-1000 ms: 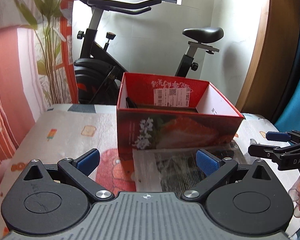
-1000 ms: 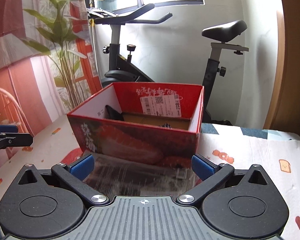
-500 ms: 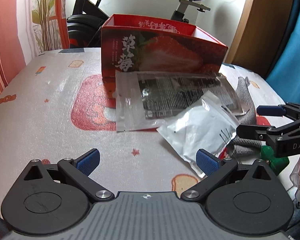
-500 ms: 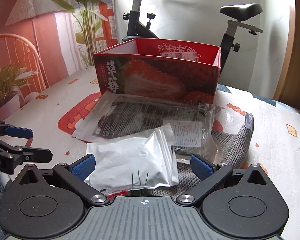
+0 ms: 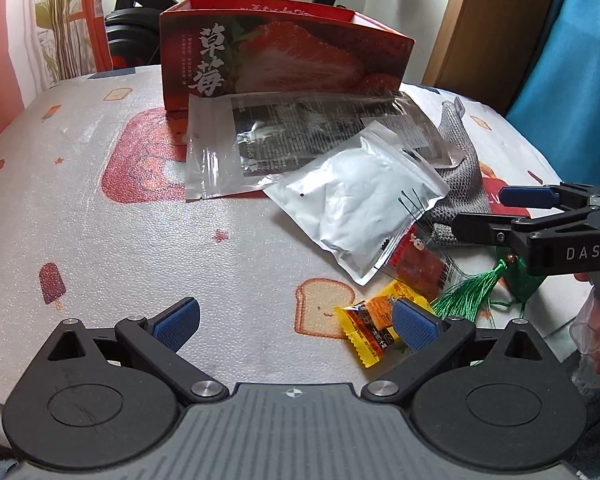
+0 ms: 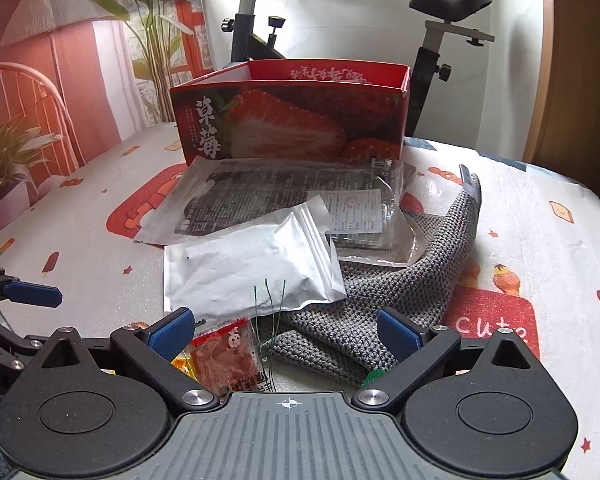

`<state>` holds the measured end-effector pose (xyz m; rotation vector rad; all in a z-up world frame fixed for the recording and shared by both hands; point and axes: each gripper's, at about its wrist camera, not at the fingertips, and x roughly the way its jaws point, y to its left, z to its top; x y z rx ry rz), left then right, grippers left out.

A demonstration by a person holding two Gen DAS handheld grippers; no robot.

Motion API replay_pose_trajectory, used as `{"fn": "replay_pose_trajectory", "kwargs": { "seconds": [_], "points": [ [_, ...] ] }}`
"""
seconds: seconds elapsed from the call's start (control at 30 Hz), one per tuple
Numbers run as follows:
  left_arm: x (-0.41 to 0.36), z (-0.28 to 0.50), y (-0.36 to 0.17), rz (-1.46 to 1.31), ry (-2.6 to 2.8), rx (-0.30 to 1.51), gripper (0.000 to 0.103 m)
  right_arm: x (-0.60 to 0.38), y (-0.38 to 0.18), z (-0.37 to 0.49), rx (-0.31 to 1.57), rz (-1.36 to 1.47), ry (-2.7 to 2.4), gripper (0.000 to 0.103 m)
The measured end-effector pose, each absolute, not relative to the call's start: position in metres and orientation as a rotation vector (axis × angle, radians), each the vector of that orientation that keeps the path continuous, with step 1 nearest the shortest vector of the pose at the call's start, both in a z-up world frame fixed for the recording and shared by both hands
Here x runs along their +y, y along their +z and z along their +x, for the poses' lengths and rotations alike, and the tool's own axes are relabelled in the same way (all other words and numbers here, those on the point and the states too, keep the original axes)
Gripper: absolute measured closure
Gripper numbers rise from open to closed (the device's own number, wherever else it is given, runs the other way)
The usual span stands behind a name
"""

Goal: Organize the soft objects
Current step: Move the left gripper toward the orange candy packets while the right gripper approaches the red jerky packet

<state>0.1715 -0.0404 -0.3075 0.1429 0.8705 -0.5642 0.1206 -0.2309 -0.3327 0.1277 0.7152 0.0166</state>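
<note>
- one red strawberry box (image 6: 292, 120) stands open-topped on the table
- two plastic pouches in front of the box: clear one (image 6: 284, 196), white one (image 6: 252, 268) overlapping it
- one grey knit cloth (image 6: 400, 292) under both, right of the box
- left gripper (image 5: 296, 322) and right gripper (image 6: 286, 330): both wide open, the right's jaws just easing inward, gripping nothing

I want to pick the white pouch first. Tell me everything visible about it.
The white opaque plastic zip pouch is puffy and sealed, with a ribbed zip strip along one end. It lies flat on the printed table cover, overlapping the large clear bag with black printing and the grey knitted cloth. Thin green threads cross its near edge. No gripper touches it.
</note>
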Motion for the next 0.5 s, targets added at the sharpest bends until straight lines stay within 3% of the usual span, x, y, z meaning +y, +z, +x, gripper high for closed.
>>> {"fn": "replay_pose_trajectory", "kwargs": {
  "seconds": [0.5],
  "points": [
    [-0.074,0.176,-0.327,0.195,-0.571,0.919,0.000,-0.241,-0.335,0.118,0.717,0.159,0.007,0.006]
  ]
}}
